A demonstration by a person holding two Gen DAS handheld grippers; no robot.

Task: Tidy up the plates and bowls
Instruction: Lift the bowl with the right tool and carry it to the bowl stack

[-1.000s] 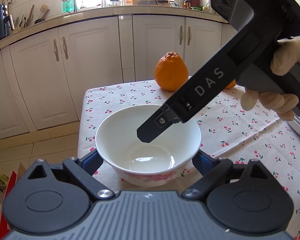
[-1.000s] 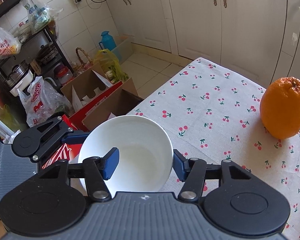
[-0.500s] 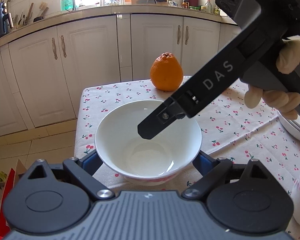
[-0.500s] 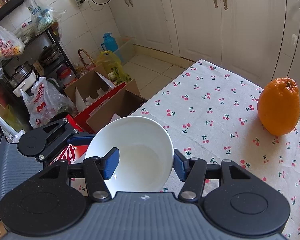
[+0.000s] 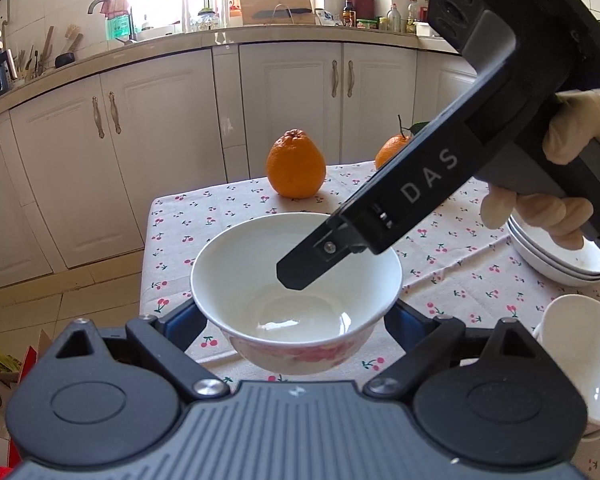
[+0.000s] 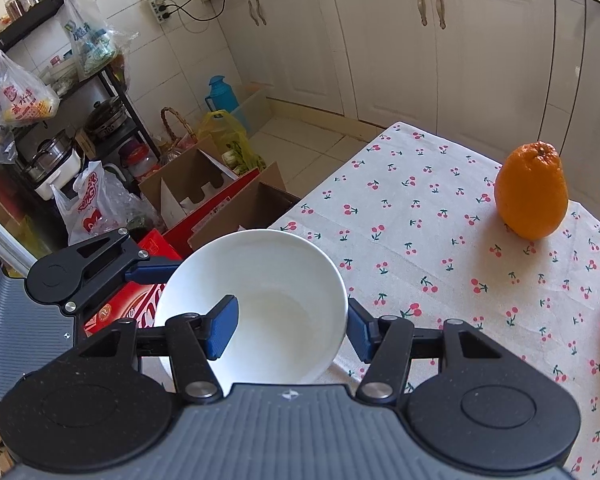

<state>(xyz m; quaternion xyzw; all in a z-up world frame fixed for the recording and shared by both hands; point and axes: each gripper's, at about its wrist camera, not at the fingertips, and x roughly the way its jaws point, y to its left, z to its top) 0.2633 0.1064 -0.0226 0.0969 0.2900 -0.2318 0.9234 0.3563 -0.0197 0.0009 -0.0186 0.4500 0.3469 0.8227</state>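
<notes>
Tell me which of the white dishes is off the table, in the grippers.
The bowl with the pink flower pattern: both grippers hold it above the cloth. The stack of shallow dishes and the plain white bowl sit on the table at right.

Both wrist cameras look steeply down from close above, sharing the white bowl and cherry-print tablecloth.

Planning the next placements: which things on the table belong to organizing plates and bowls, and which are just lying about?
Job:
- white bowl
- stacked dishes
- white cup or bowl, partly hidden

Lying about:
- large orange
- second orange
- cherry tablecloth
</notes>
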